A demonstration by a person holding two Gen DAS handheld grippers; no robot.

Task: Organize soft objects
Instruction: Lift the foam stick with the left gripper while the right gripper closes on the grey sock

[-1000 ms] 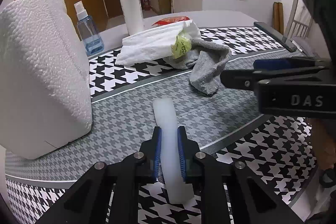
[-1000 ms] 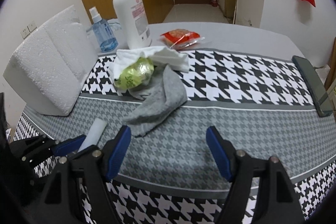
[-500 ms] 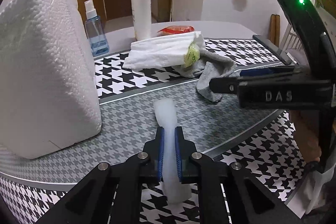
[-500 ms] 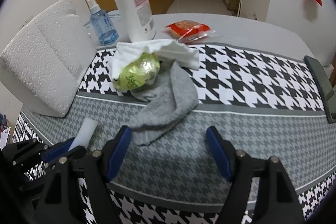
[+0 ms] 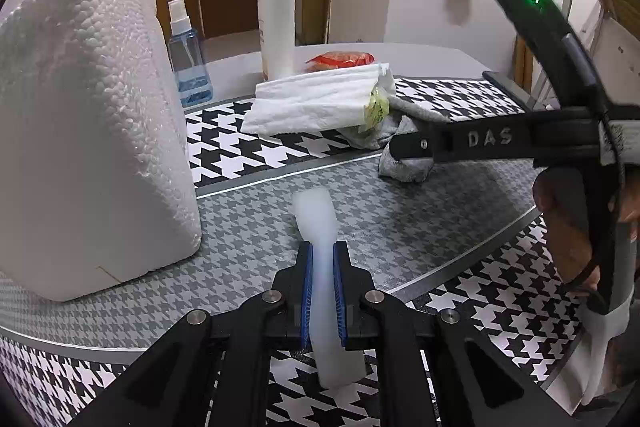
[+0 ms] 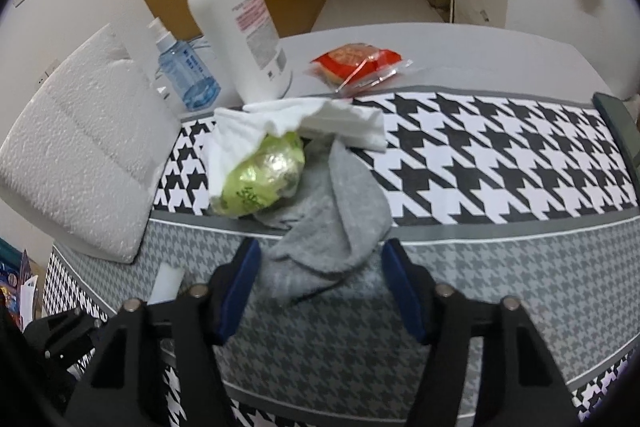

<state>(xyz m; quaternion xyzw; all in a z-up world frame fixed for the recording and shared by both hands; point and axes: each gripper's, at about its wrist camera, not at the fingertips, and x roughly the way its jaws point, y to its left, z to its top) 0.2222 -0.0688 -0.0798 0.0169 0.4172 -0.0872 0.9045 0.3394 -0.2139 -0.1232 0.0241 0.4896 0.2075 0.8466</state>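
My left gripper is shut on a white foam strip, which it squeezes low over the grey houndstooth cloth; the strip's tip also shows in the right wrist view. My right gripper is open, its blue pads on either side of the near end of a grey sock. The sock lies crumpled against a green foil packet and a folded white towel. From the left wrist view the right gripper reaches over the sock.
A big white foam block stands at the left. A white pump bottle, a small blue spray bottle and a red snack packet sit at the back. A dark phone lies at the right edge.
My right gripper has moved forward and down until its open pads straddle the grey sock's end. My left gripper has squeezed tighter on the foam strip and stayed nearly in place.
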